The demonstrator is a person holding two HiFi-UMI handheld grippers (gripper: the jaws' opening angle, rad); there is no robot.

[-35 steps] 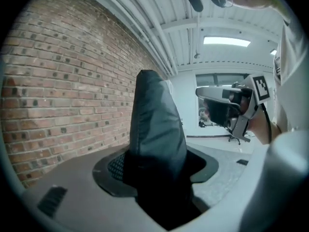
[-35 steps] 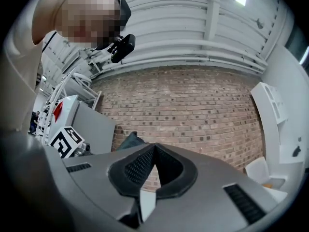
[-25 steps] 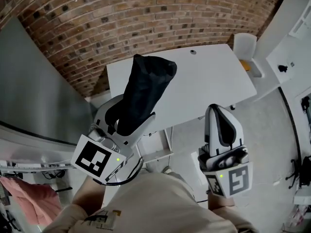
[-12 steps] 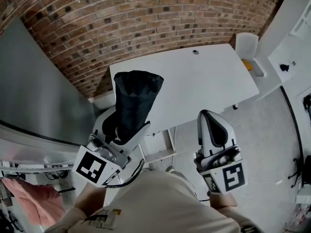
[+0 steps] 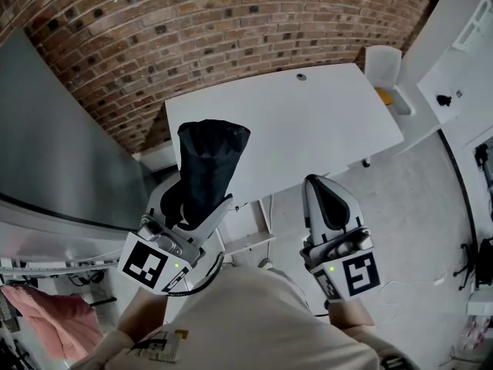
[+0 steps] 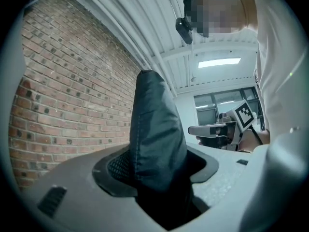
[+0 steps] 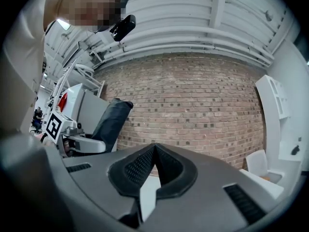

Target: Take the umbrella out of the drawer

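Black fabric fills the left gripper [image 5: 202, 206]: the umbrella [image 5: 208, 168], folded in its dark sleeve, is clamped between that gripper's fingers. From the left gripper view, the sleeve [image 6: 154, 139] sits squarely in the notch between the pads of the left gripper [image 6: 154, 170], pressed on both sides.

The umbrella's long axis runs on from the fingers, past their tips and up and away from the person. In the head view, its free end shows over the near left edge of the white worktop [image 5: 308, 122]. Beyond it stands the brick wall [image 5: 154, 45]. So the umbrella is in the air, held at its lower part, and is neither resting on the worktop nor inside anything. I cannot pick out the drawer with any certainty in these views.

The right gripper [image 5: 323, 187] is held off to the right, well apart from the umbrella, and points the same way. In its own view the fingers of the right gripper [image 7: 154, 149] are pressed together with nothing between them, and the umbrella [image 7: 112, 120] shows away to its left.

By my reading, the taking-out is done or nearly so. Any coming move belongs to the left hand, since the umbrella lies straight ahead of its fingers.
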